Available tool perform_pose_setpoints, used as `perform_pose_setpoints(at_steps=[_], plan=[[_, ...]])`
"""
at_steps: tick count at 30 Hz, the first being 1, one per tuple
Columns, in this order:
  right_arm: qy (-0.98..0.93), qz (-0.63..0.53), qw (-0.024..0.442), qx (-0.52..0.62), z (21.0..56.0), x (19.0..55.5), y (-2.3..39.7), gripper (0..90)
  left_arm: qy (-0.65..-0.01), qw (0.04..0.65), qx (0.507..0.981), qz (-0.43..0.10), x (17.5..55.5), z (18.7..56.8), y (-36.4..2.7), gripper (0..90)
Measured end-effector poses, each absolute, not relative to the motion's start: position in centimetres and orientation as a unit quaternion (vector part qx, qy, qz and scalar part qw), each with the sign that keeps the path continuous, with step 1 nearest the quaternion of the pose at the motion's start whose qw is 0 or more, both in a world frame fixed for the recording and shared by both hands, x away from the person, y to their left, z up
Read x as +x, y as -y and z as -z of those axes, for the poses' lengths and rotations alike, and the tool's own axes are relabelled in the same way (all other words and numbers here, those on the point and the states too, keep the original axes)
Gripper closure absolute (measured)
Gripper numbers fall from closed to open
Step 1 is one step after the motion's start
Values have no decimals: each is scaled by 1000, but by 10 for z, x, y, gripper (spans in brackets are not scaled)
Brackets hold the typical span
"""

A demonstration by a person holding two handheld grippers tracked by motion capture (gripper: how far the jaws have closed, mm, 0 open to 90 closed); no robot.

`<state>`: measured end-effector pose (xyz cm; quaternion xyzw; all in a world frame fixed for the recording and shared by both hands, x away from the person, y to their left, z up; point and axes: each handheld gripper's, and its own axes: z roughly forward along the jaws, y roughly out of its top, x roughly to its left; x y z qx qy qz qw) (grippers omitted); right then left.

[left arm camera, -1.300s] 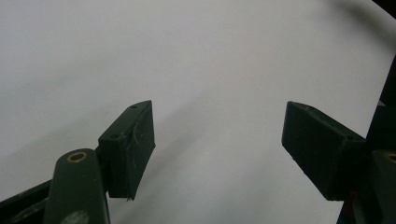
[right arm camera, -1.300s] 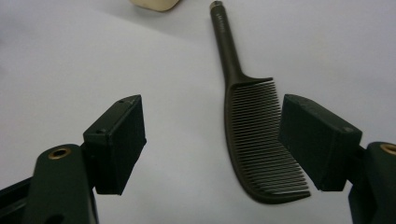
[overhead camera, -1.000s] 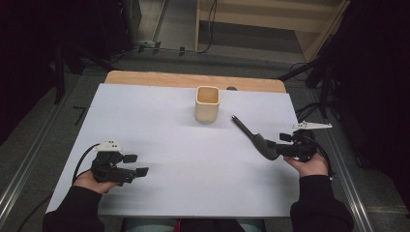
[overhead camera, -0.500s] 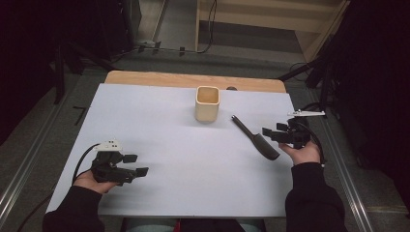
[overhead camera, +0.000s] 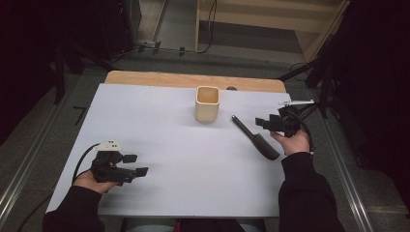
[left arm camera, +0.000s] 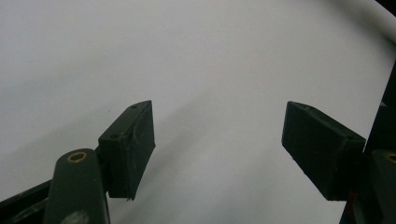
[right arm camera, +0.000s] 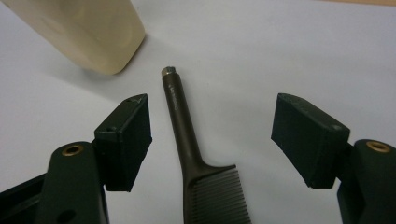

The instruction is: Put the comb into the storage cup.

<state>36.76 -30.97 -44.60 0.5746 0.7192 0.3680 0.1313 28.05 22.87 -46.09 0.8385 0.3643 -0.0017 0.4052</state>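
A dark comb (overhead camera: 255, 137) (right arm camera: 187, 135) lies flat on the white sheet, its thin handle pointing toward a cream square cup (overhead camera: 207, 103) (right arm camera: 84, 28). My right gripper (overhead camera: 265, 123) (right arm camera: 212, 140) hovers open just right of the comb, its jaws spread to either side of the handle without touching it. Near the table's front left, my left gripper (overhead camera: 136, 165) (left arm camera: 219, 144) rests open over bare white sheet, nothing between its jaws.
The white sheet (overhead camera: 159, 125) covers a wooden table whose far edge (overhead camera: 159, 79) shows bare. Metal rails run along both sides (overhead camera: 29, 159). Cables and shelving stand on the floor beyond.
My right gripper has let go of the comb's toothed end and moved up and away to its right; the comb now lies on the sheet. The left gripper has not moved.
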Motion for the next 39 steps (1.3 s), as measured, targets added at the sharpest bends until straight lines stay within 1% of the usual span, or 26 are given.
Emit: perform_pose_setpoints(at_steps=[17,29,32,34,37,39], plan=[[-721,-344,136,586,451,415,283,286,-366,406,837,2,280,461,-229,264],[-709,-336,133,606,465,426,277,327,-366,405,838,3,281,461,-229,264],[-705,-337,140,608,465,428,276,368,-364,405,839,4,281,462,-228,264],[-701,-339,141,611,465,429,276,414,-364,406,838,3,280,462,-228,264],[-699,-343,128,614,468,431,274,520,-365,407,838,3,281,462,-228,264],[-703,-341,115,613,471,433,272,639,-365,405,838,4,281,461,-229,264]])
